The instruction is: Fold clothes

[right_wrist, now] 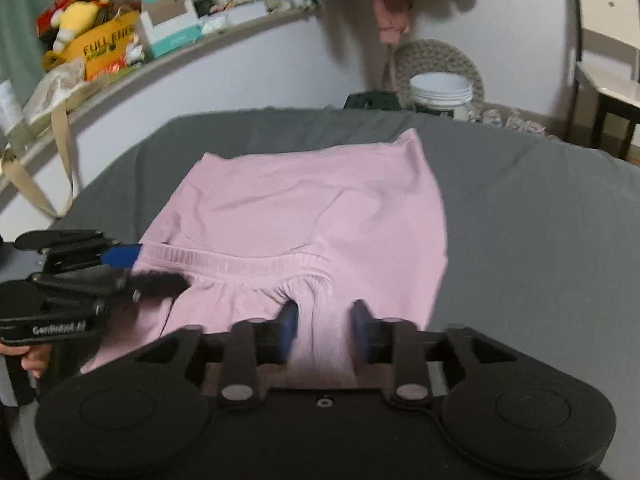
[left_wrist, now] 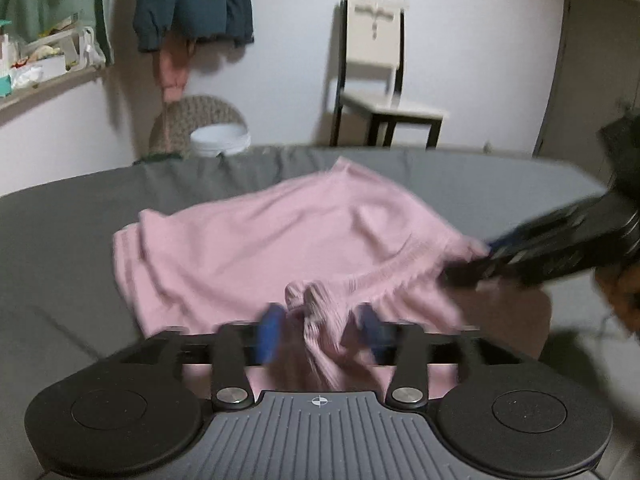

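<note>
A pink soft pair of shorts with a stretchy waistband (right_wrist: 304,216) lies in the middle of both views on a bed with a grey sheet (right_wrist: 540,240).

In the left wrist view, the left gripper (left_wrist: 324,330) sits at the bottom middle of the frame. A bunch of the pink waistband stands between its blue pads (left_wrist: 270,334), but there is still a gap on each side, and the picture is blurry, so I cannot tell if the jaws hold the cloth tight. This view also shows the right gripper (left_wrist: 476,266) coming in from the right edge, pinching the waistband corner.

In the right wrist view, the right gripper (right_wrist: 324,328) is at the bottom middle, with gathered pink cloth between its jaws. I cannot tell if they squeeze it. Only this view shows the left gripper (right_wrist: 136,266) from the side, at the left edge, its jaws close together on the waistband end. It also shows a cluttered shelf with boxes and a yellow soft toy (right_wrist: 120,40) at the upper left and a white plastic bucket (right_wrist: 440,92) beyond the bed.
</note>
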`<control>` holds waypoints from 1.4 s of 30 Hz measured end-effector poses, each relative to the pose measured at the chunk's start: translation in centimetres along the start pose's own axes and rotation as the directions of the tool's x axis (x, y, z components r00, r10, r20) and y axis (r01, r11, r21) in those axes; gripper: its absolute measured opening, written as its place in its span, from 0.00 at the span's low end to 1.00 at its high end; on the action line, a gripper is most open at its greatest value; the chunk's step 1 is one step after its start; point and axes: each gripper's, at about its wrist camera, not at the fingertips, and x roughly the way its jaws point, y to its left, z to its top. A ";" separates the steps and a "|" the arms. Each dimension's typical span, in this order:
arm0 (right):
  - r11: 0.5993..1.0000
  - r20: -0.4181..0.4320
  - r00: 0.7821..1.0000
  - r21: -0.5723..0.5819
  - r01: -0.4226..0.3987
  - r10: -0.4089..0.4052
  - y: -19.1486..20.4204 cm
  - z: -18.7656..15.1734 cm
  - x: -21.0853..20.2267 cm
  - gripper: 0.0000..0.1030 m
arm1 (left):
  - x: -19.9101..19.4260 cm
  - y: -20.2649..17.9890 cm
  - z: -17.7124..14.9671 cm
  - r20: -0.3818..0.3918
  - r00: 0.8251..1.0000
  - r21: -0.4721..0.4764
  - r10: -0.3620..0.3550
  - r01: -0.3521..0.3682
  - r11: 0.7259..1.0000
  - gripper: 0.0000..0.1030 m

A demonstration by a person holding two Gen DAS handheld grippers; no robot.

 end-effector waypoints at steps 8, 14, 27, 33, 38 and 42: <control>0.999 0.158 0.987 -0.018 0.034 -0.031 -0.3 -3.7 -7.8 0.67 | -7.1 -1.6 -1.7 -0.059 0.994 0.275 0.090 -0.070 0.959 0.85; 0.914 0.187 0.963 -0.320 0.248 -0.196 3.3 -7.2 -6.4 0.69 | -8.3 -2.5 -3.7 -0.078 0.994 0.330 0.074 -0.044 0.943 0.84; 0.905 0.177 0.969 -0.360 0.226 -0.172 2.1 -9.4 -5.6 0.56 | -7.6 -3.9 -5.4 -0.099 0.993 0.338 0.065 -0.028 0.941 0.73; 0.888 0.162 0.978 -0.420 0.190 -0.133 2.9 -9.5 -5.2 0.44 | -7.7 -4.7 -6.6 -0.136 0.989 0.367 0.060 -0.006 0.930 0.60; 0.895 0.138 0.979 -0.403 0.192 -0.148 3.5 -9.6 -4.5 0.25 | -6.8 -4.6 -6.3 -0.156 0.987 0.328 0.038 0.015 0.945 0.34; 0.900 0.119 0.982 -0.398 0.179 -0.143 4.0 -9.6 -4.1 0.08 | -6.9 -4.7 -6.3 -0.147 0.988 0.334 0.045 0.007 0.943 0.09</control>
